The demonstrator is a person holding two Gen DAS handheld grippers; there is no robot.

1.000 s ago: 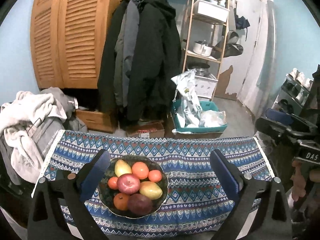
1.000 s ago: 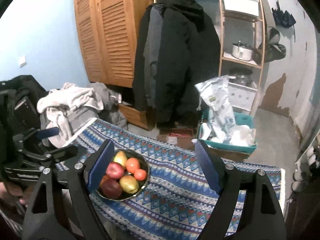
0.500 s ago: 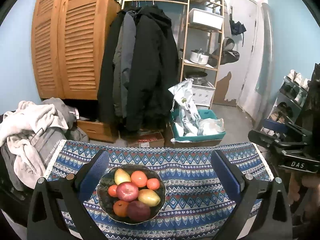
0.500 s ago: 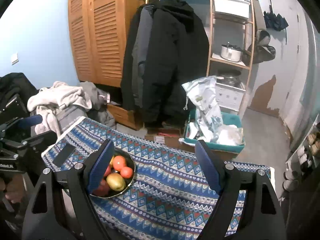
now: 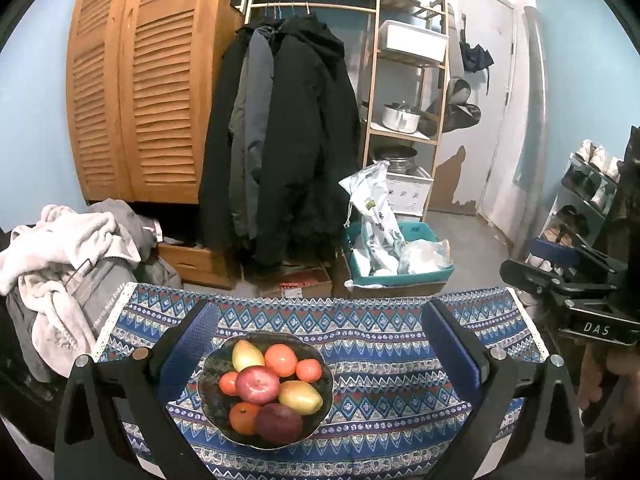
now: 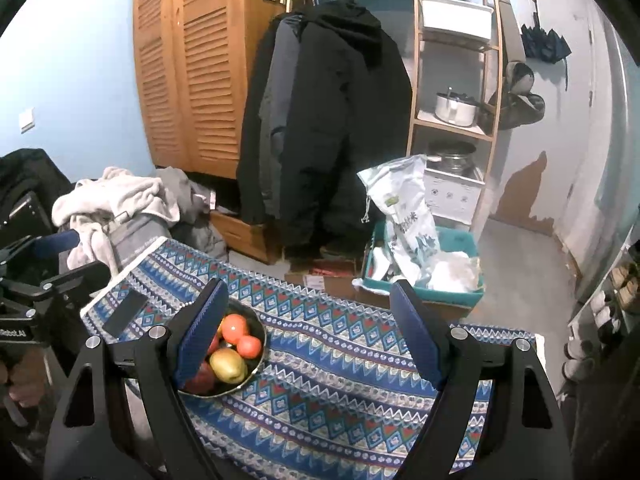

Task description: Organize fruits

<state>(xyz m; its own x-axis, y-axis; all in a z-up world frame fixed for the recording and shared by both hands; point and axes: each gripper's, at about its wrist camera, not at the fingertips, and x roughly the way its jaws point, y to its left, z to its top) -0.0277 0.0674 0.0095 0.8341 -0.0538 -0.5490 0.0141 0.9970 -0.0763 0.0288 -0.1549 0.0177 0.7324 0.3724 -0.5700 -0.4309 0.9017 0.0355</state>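
A dark bowl (image 5: 326, 366) of fruit sits on a table with a blue patterned cloth (image 5: 380, 344). It holds a red apple (image 5: 257, 385), a dark red apple (image 5: 279, 423), a pear (image 5: 247, 354), a yellow-red mango (image 5: 300, 397) and several oranges (image 5: 281, 360). My left gripper (image 5: 320, 344) is open and empty, above the near edge, with the bowl between its fingers toward the left. My right gripper (image 6: 310, 330) is open and empty; the bowl (image 6: 260, 346) lies behind its left finger (image 6: 202, 328).
A dark flat phone-like object (image 6: 125, 314) lies on the cloth's left end. Piled laundry (image 5: 68, 256) sits left of the table. Behind it are hanging coats (image 5: 288, 140), a teal bin with bags (image 5: 396, 256), a wooden shelf (image 5: 404, 92) and a louvred wardrobe (image 5: 140, 80).
Both grippers have drawn back and risen, so the table and bowl sit lower and smaller in view. In the right wrist view the bowl has slid behind the left finger. Both stay open.
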